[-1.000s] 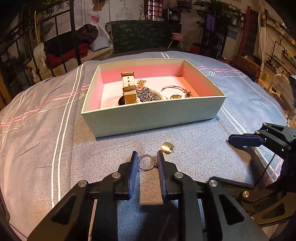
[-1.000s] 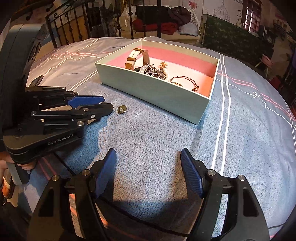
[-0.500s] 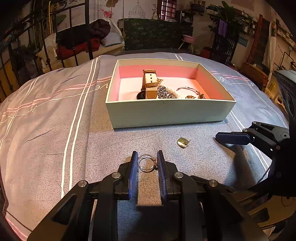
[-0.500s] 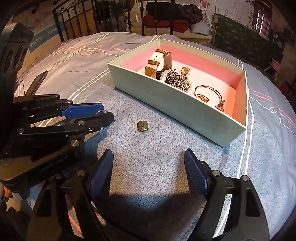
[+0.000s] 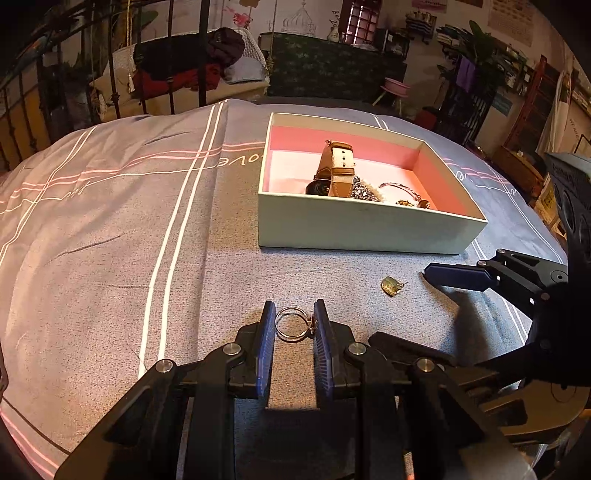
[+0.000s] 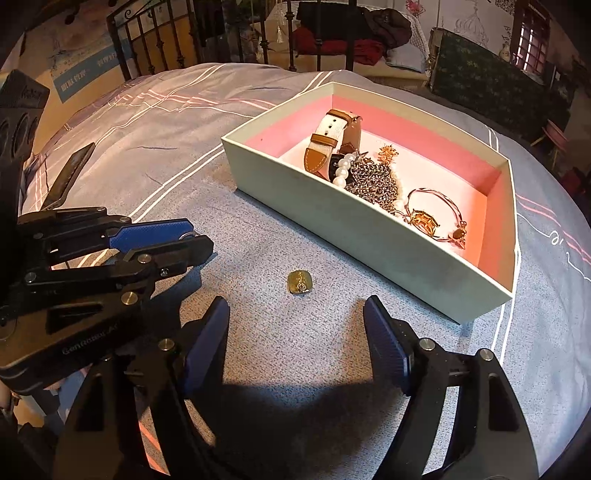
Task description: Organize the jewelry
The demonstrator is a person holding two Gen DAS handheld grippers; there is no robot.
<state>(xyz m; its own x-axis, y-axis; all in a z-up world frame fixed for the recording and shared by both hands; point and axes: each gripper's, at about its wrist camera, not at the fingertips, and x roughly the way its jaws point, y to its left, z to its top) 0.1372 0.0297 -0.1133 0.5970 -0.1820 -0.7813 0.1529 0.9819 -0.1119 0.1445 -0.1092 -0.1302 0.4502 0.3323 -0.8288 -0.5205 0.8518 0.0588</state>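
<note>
— Ring (image 5: 292, 324) in our left gripper (image 5: 294, 325), pinched between the two blue pads, held just above the grey bedspread (image 5: 110, 229). Where do we stand on the tidying?

— Most of it looks done, we'd judge. The box (image 6: 369, 236) already holds the brown-strapped watch (image 6: 325, 144), a string of pearls (image 6: 341, 171), a dark heap of chain (image 6: 373, 181) and a thin bangle (image 6: 436, 210) on its pink lining.

— And what's left out?

— Two pieces, as far as we can see: the ring we're carrying, and a small gold pendant (image 6: 299, 282) lying on the cover just short of the box's near wall.

— Our right gripper (image 6: 295, 332)?

— Wide open, holding nothing, with the pendant lying ahead of its spread fingers. That looks like our next pickup.

— Anything in the way?

— The near wall of the box: we'd have to lift the ring over its rim. The two grippers also sit near each other by the pendant, so we'd watch for a bump. A black iron bed rail (image 6: 207, 40) and piled clothes (image 6: 354, 33) stand well behind.
</note>
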